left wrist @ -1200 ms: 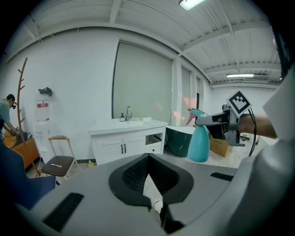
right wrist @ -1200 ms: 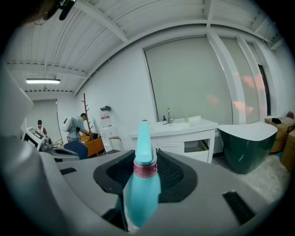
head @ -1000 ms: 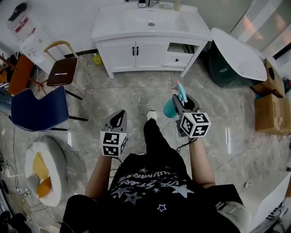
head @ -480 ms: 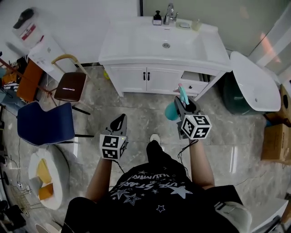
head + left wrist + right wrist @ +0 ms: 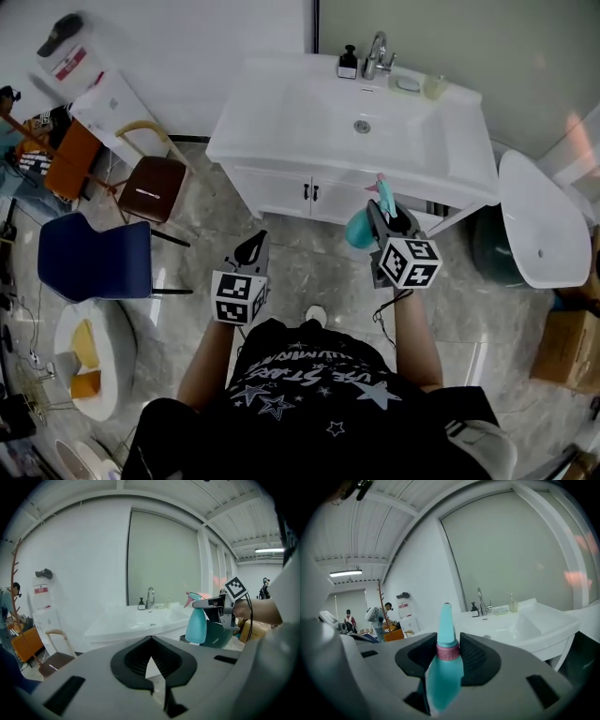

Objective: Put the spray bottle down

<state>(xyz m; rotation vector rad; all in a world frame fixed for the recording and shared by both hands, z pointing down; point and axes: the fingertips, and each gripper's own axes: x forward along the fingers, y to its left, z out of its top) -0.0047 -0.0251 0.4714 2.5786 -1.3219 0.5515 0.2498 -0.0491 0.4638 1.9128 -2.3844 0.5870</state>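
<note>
Until the surface (image 5: 272,122) is reached, spray bottle (image 5: 359,228) hangs upright.
Right gripper (image 5: 386,208) jaws clamp its neck; left gripper (image 5: 251,248) jaws closed, empty.

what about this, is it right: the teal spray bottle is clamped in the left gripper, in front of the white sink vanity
No: the right gripper, not the left, clamps the teal spray bottle, as the right gripper view shows. The left gripper holds nothing. The bottle is in front of the white sink vanity.
</note>
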